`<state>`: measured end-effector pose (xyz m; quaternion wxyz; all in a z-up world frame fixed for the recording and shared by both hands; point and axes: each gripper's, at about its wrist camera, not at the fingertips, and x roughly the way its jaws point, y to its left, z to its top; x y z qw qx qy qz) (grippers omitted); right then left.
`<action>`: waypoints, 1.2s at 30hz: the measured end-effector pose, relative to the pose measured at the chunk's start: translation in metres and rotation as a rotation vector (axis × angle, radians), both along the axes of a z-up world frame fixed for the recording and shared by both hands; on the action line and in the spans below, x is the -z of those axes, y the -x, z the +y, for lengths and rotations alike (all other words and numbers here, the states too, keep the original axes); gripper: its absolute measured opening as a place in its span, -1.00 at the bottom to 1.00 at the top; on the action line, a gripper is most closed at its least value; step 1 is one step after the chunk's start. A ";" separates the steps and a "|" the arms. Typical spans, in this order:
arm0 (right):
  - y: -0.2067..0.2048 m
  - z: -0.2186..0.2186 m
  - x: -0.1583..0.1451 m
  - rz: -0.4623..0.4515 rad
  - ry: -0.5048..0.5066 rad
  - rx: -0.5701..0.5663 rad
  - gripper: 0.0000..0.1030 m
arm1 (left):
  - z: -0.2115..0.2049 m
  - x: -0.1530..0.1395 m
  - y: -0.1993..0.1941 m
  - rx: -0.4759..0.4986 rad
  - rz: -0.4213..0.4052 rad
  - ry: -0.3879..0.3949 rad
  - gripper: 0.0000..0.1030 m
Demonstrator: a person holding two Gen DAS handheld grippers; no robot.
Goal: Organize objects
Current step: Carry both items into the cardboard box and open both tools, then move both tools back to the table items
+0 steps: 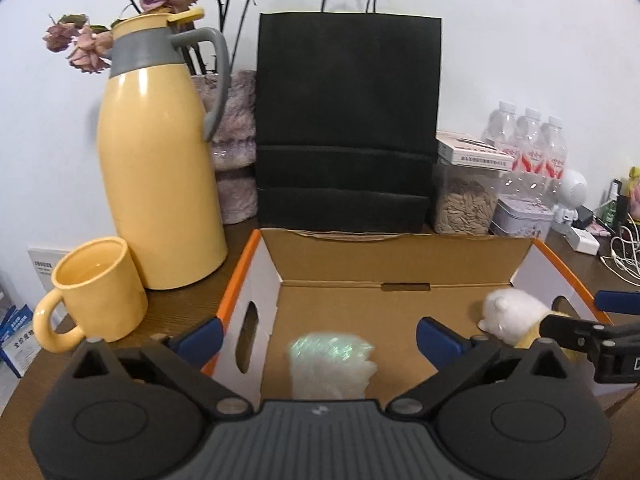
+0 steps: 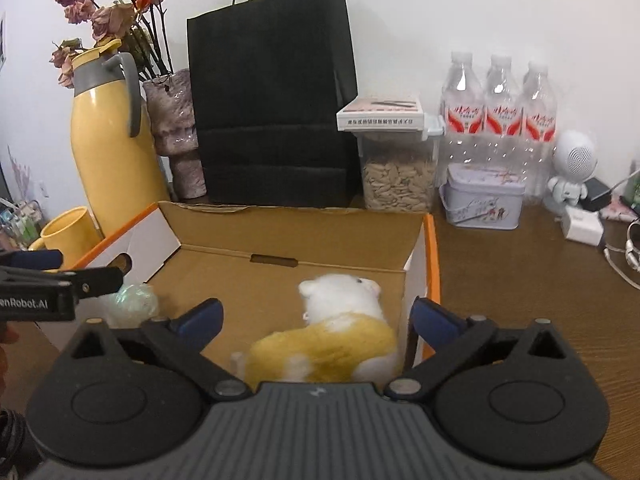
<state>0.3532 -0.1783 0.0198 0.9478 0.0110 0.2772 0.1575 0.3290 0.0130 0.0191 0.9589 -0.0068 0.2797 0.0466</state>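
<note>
An open cardboard box (image 1: pixel 400 254) with orange edges and white sides stands on the brown table. Inside it on the left lies a pale, shiny bubble-wrap bundle (image 1: pixel 330 364), between the wide-apart fingers of my left gripper (image 1: pixel 318 338), which is open and not pressing it. On the box's right side lies a white and yellow plush hamster (image 2: pixel 340 332) on the floor of the box (image 2: pixel 280 232). My right gripper (image 2: pixel 318 316) is open around it, its blue pads clear of the fur. The two grippers sit side by side over the box.
A yellow thermos (image 1: pixel 160 184) and a yellow mug (image 1: pixel 96 292) stand left of the box. Behind it are a black paper bag (image 1: pixel 344 120) and a vase of dried roses. A seed jar (image 2: pixel 398 180), a tin (image 2: pixel 484 200), water bottles (image 2: pixel 500 108) and cables lie to the right.
</note>
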 end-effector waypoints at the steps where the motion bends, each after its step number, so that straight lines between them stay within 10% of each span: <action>1: 0.001 0.000 0.000 -0.001 -0.006 0.000 1.00 | 0.000 -0.001 0.001 -0.003 -0.002 0.003 1.00; 36: 0.108 0.004 -0.036 -0.133 0.013 -0.006 1.00 | -0.006 -0.037 0.094 0.049 -0.097 0.020 1.00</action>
